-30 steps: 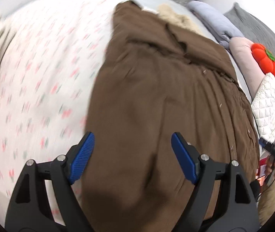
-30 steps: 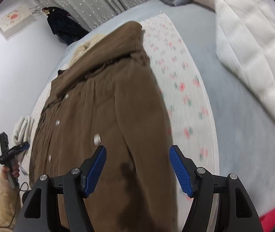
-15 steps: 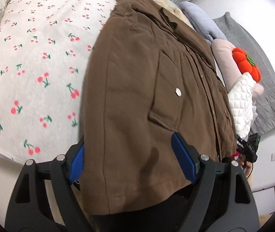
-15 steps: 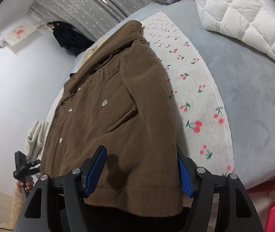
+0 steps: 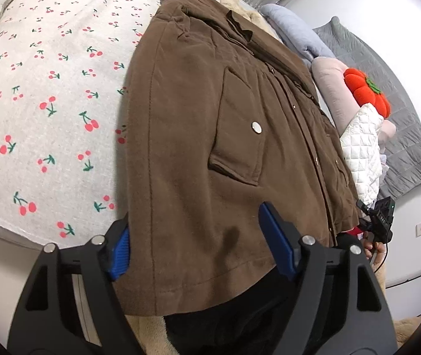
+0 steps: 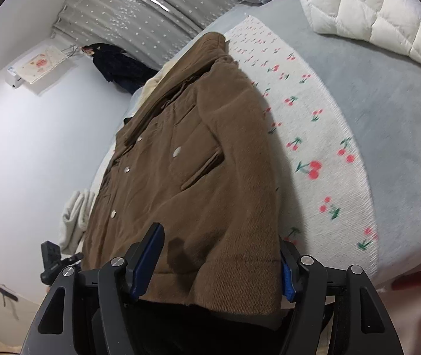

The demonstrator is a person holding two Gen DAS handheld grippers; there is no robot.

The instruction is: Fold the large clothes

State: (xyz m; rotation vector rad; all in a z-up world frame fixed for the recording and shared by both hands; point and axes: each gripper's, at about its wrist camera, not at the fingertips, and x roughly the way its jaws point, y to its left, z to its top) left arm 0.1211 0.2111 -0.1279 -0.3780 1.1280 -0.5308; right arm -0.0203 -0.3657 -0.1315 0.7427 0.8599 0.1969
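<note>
A large brown button-up jacket (image 5: pixel 210 118) lies front up on a white cherry-print blanket (image 5: pixel 48 88), its hem hanging over the bed's near edge. My left gripper (image 5: pixel 198 254) is open, its blue pads either side of the jacket's hem at one bottom corner. In the right wrist view the jacket (image 6: pixel 198 162) lies lengthwise, and my right gripper (image 6: pixel 216 263) is open astride the other bottom corner of the hem. Neither gripper pinches the fabric. The far sleeves are hidden under the body.
A white quilted garment (image 5: pixel 361 153), a red pumpkin cushion (image 5: pixel 367 94), pink and grey pillows (image 5: pixel 328 77) and a grey quilt (image 5: pixel 402 136) lie beside the jacket. A beige towel (image 6: pixel 74 216) sits at the bed's edge. The cherry blanket (image 6: pixel 314 162) covers a grey sheet (image 6: pixel 388 118).
Both grippers have drawn back from over the jacket's body to its hem at the bed's edge. The jacket now lies front up with pockets and buttons showing.
</note>
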